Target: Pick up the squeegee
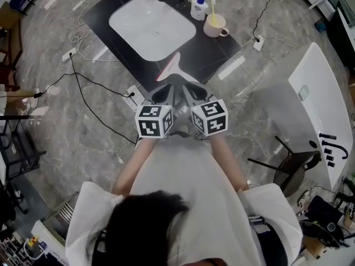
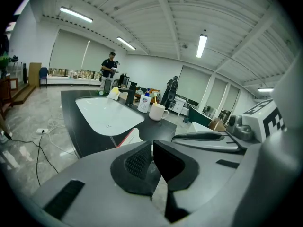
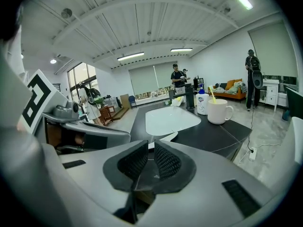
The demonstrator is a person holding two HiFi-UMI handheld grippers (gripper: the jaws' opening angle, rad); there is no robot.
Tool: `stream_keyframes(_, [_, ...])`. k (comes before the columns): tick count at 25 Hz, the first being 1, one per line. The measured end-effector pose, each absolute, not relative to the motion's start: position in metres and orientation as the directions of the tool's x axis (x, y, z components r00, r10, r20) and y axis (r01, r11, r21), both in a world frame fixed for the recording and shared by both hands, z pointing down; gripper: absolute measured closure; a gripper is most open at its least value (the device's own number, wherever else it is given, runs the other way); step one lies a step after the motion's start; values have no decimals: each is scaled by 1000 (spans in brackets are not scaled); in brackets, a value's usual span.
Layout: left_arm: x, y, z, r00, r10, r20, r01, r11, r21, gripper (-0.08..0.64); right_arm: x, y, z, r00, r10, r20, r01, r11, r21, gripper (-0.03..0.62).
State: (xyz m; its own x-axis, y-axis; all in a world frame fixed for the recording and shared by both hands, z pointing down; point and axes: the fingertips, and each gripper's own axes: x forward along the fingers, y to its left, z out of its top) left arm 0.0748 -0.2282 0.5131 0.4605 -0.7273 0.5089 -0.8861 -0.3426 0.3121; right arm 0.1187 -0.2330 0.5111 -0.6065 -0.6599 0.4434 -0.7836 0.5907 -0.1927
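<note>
Side by side, the left hand-held gripper and right hand-held gripper point downward, jaws apparently closed.

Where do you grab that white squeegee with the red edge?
Probably by the narrow handle end of the white squeegee with the red edge. It lies flat at the front edge of the black counter, so come down from above, across the handle.

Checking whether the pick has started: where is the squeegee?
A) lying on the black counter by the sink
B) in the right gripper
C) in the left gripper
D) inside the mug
A: the squeegee lies on the black counter beside the sink, ahead of the left gripper and right gripper, both shut and empty.
</note>
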Motion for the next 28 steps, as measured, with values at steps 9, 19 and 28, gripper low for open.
stream_keyframes(9, [73,-233,517,488,-705,514,-872,-375,313,526,119,-244,514,-561,-671,485,-811,564,-158,561])
stream_keyframes(19, [61,-243,527,478,-698,533,-877,-349,330,526,110,-250,524,-564,-625,540,-793,592,-143,459])
stream_keyframes(28, [41,-255,530,450,-711,540,-891,-321,320,526,101,-262,534,-562,-593,577,-777,618,-121,435])
